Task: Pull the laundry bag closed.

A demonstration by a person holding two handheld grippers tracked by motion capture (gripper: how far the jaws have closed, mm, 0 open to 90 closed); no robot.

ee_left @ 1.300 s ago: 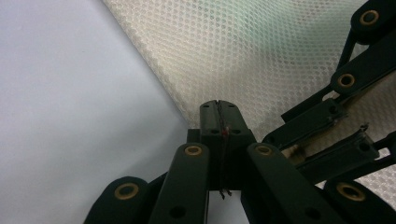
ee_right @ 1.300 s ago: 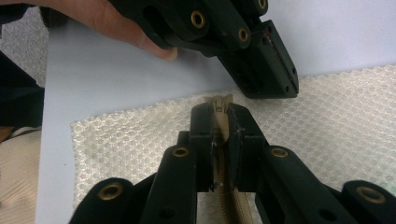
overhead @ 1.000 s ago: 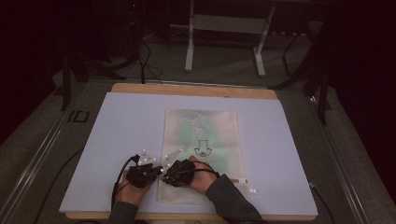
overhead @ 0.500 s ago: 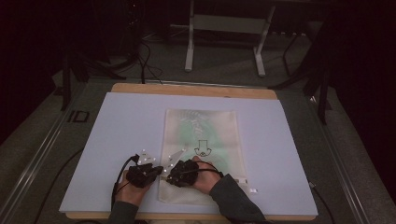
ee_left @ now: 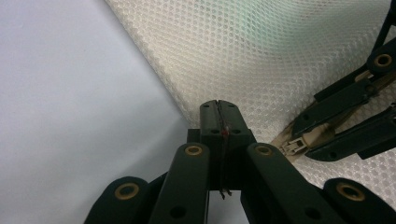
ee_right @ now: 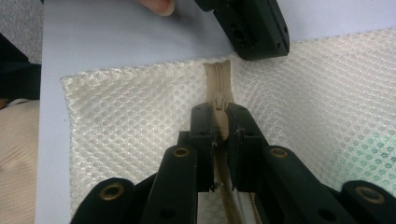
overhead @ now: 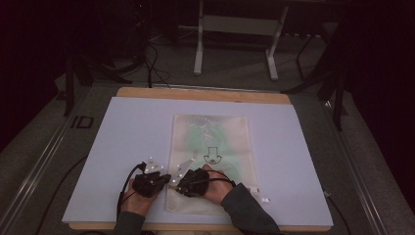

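A dark room is surrounding the scene, with a grey floor (overhead: 44, 147) running around a wooden table (overhead: 203, 93) and the legs of a metal stand (overhead: 198, 46) standing beyond its far edge. A pale blue sheet (overhead: 132, 127) is covering almost the whole tabletop. On it a white mesh bag (overhead: 215, 142) is lying flat, reaching from the middle of the sheet to the near edge, with something green showing faintly through the netting. The person's forearms are coming in from the bottom and both grippers are sitting close together at the bag's near left corner. The left gripper (ee_left: 218, 116) is clamping the very edge of the mesh there, its jaws pressed fully together on the fabric. Just beside it, the right gripper (ee_right: 219, 123) is pinching the tan zip (ee_right: 218, 86) that is running along the bag's near end, its jaws closed on the zip's slider close to the end of the track
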